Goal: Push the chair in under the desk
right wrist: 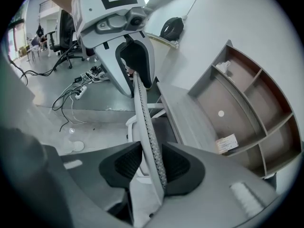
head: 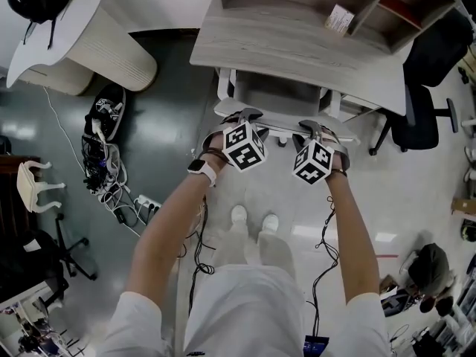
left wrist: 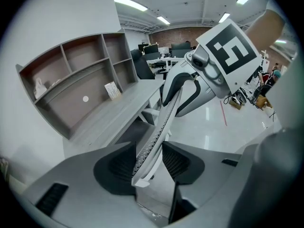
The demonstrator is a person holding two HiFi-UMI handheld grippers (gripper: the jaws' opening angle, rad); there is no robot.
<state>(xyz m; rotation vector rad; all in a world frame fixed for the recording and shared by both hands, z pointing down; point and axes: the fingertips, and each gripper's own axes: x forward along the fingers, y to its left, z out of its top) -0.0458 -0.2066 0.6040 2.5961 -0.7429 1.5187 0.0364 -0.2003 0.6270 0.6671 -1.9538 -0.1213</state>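
The chair [head: 274, 99] stands at 12 o'clock from the person, with its seat already partly beneath the desk [head: 297, 50]. The left gripper [left wrist: 148, 161] is clamped on the top edge of the mesh backrest [left wrist: 159, 122], and the right gripper [right wrist: 152, 163] grips the same edge just beside it, toward 3 o'clock. To do this well, I judge both hands should press evenly and straight toward 12 o'clock, so the chair rolls true and does not swing into the desk's supports. The push should ease off before the backrest meets the desk edge. A shelf unit [head: 387, 10] sits at the back of the desk. A small printed card [head: 340, 19] leans in its compartment at 1 o'clock, and a small pale object [left wrist: 40, 87], too small to identify, lies in an upper compartment. Nothing else shows in the other compartments.
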